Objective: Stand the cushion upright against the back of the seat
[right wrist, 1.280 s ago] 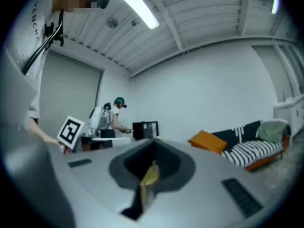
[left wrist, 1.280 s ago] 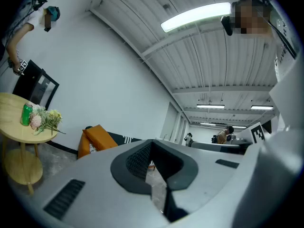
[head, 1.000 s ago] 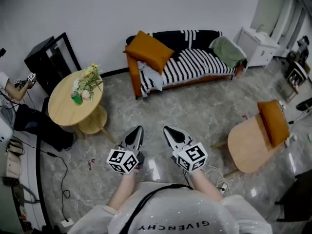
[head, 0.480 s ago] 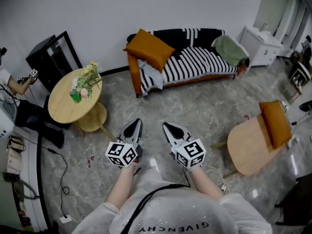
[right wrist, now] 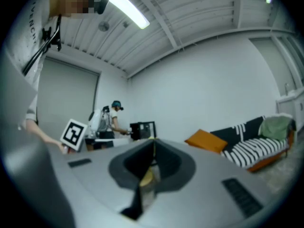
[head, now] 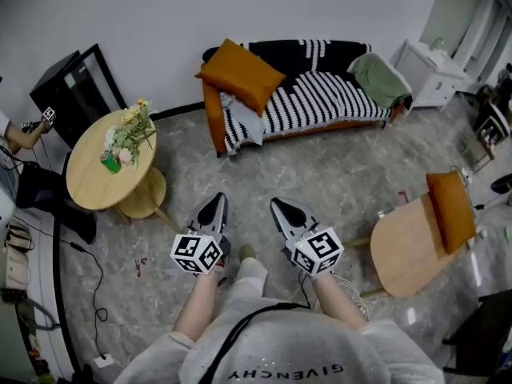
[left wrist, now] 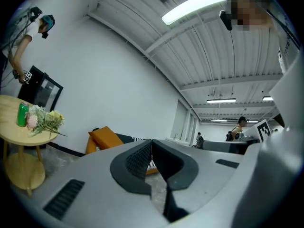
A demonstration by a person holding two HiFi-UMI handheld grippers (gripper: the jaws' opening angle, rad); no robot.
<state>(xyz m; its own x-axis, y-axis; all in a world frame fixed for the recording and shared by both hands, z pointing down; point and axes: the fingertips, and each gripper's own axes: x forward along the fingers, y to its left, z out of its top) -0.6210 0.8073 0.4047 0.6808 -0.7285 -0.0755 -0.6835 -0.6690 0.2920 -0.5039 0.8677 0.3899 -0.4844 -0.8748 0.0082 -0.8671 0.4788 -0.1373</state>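
Room: grey marbled floor (head: 336, 174) below a plain white wall, seen from above by a standing person.
Sofa: a black-and-white striped sofa (head: 320, 98) with orange ends stands against the wall, ahead of the person.
Cushion: the orange cushion (head: 240, 73) lies tilted over the sofa's left end, above a pale crumpled cloth (head: 244, 122). It leans at an angle rather than standing straight against the backrest.
Far end of sofa: a green bundle (head: 378, 78) sits on the right side of the seat.
Left gripper: the left gripper (head: 214, 206) is held low in front of the body and points toward the sofa. Its jaws are pressed together with nothing between them, well apart from the cushion.
Right gripper: the right gripper (head: 282, 209) is held just beside the left one and points the same way, jaws also closed and empty.
Left of the person: a round wooden table (head: 84, 186) carries a bunch of flowers (head: 128, 130) and a green can (head: 110, 163).
Right of the person: a wooden chair (head: 404, 250) holds a second orange cushion (head: 452, 210) at its far edge.
Edges: a black cabinet (head: 68, 86) stands by the wall on the left, a white cabinet (head: 432, 74) on the right.
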